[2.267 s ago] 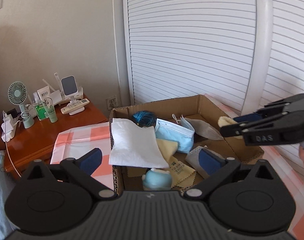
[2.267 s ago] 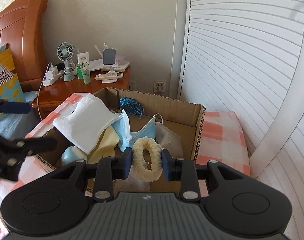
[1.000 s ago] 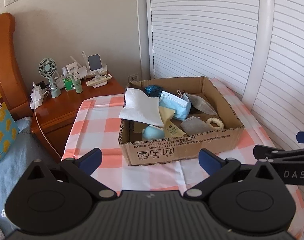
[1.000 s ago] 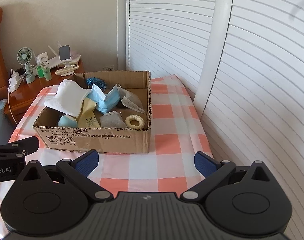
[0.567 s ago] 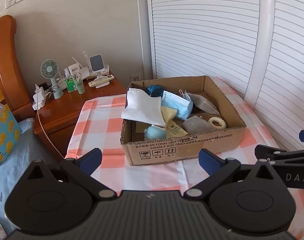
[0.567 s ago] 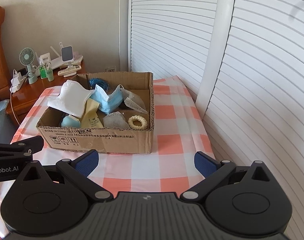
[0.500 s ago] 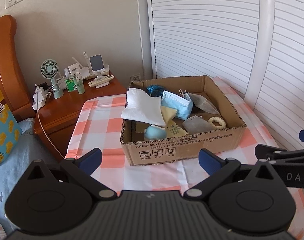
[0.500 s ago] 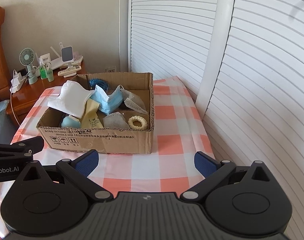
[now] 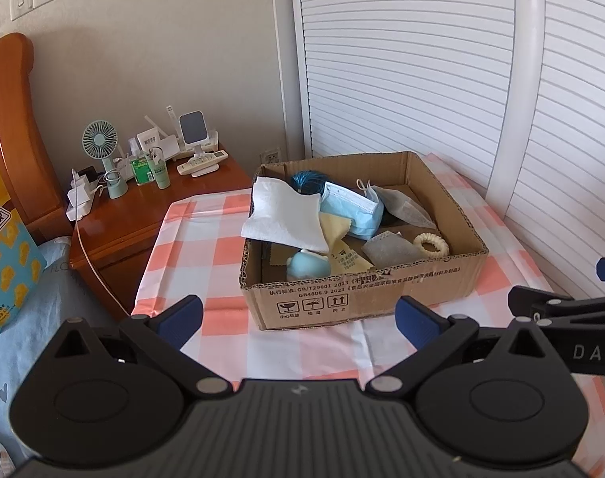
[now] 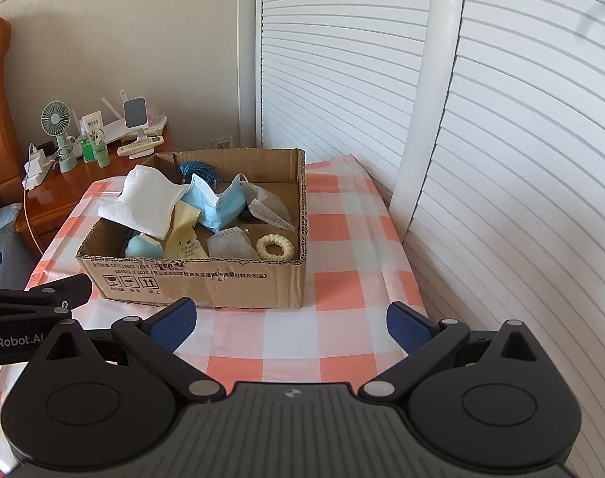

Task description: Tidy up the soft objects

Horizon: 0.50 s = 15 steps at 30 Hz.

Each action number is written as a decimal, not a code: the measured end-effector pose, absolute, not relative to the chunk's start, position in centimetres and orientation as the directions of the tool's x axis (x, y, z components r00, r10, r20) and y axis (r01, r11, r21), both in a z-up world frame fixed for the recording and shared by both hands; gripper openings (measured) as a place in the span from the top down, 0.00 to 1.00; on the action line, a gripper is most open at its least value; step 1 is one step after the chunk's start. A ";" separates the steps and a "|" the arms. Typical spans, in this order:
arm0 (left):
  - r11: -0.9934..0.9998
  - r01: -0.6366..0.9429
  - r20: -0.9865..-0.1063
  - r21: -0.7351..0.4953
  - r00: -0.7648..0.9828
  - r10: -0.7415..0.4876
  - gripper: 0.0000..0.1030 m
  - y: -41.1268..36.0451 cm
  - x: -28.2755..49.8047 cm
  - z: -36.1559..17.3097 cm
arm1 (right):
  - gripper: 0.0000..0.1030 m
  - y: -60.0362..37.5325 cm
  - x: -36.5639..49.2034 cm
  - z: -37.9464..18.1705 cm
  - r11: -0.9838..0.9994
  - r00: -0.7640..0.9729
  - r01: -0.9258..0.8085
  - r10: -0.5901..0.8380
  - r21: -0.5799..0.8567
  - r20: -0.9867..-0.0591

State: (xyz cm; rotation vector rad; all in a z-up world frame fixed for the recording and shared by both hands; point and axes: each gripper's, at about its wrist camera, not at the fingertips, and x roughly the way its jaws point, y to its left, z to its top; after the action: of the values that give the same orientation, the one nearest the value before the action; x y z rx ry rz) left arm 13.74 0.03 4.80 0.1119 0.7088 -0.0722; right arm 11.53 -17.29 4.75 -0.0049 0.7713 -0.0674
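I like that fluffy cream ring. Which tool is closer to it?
Right, probably. The cream ring lies in the box's right front corner; the right tool faces that side, while the left tool sits further left.

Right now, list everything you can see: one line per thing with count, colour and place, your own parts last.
cardboard box: 1, brown, on the checked tablecloth
white cloth: 1, white, draped over the box's left rear wall
blue cord bundle: 1, blue, rear of the box
blue face mask: 1, light blue, middle of the box
grey masks: 2, grey, right half of the box
yellow cloth: 1, pale yellow, front middle of the box
blue plush toy: 1, light blue, front left of the box
scrunchie: 1, cream, front right of the box
tablecloth: 1, orange and white check, under the box
nightstand: 1, reddish wood, left of the table
desk fan: 1, pale green, on the nightstand
remote control: 1, white, on the nightstand
left hand-held gripper: 1, black with blue pads, open, empty
right hand-held gripper: 1, black with blue pads, open, empty
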 end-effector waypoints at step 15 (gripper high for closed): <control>0.991 0.103 -0.648 0.081 0.761 -0.026 0.01 -0.1 13.5 5.0 | 0.00 -17.3 11.2 5.0 0.998 0.722 0.060 -0.058 -0.022 -0.690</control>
State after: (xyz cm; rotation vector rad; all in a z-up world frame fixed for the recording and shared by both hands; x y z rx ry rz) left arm 13.47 -0.12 5.05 0.1141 0.7030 -0.0707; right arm 11.16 -17.31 5.03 0.0016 0.7617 -0.0651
